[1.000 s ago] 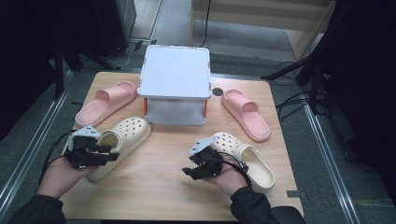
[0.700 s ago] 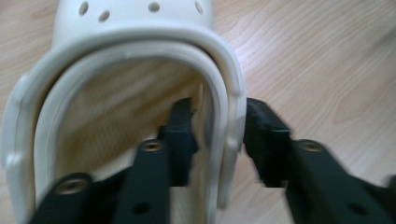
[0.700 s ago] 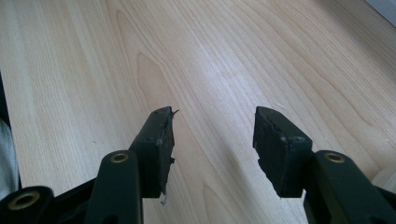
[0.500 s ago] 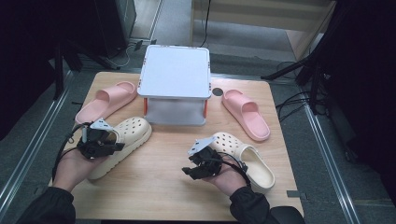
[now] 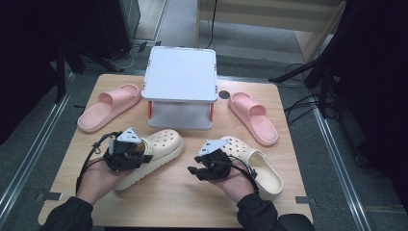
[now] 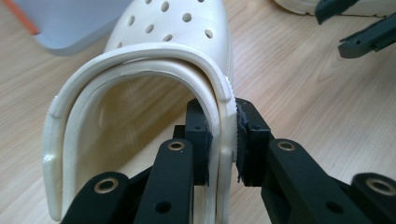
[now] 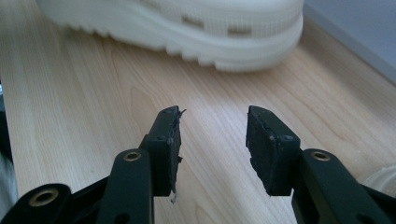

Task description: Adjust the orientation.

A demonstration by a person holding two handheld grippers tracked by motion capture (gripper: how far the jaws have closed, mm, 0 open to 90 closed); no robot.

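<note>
L tool (image 6: 223, 140) just clamped the cream clog's (image 5: 156, 151) heel rim and dragged it toward 1 o'clock. R tool (image 7: 212, 140) half-wide, been closing, nothing in it. Lift looks next imo.

A wooden table (image 5: 173, 202) is shown with a white, flat-topped stand (image 5: 181, 79) set on orange legs at the middle of its far side. A pink slide sandal (image 5: 108, 106) is placed to the left of the stand, angled toward the near left edge. A second pink slide sandal (image 5: 253, 118) is placed to the right of the stand. A small dark round mark (image 5: 223, 94) is seen on the tabletop between the stand and the right sandal. Grey flooring (image 5: 337, 159) and dark cables (image 5: 300, 103) are visible beyond the table.
</note>
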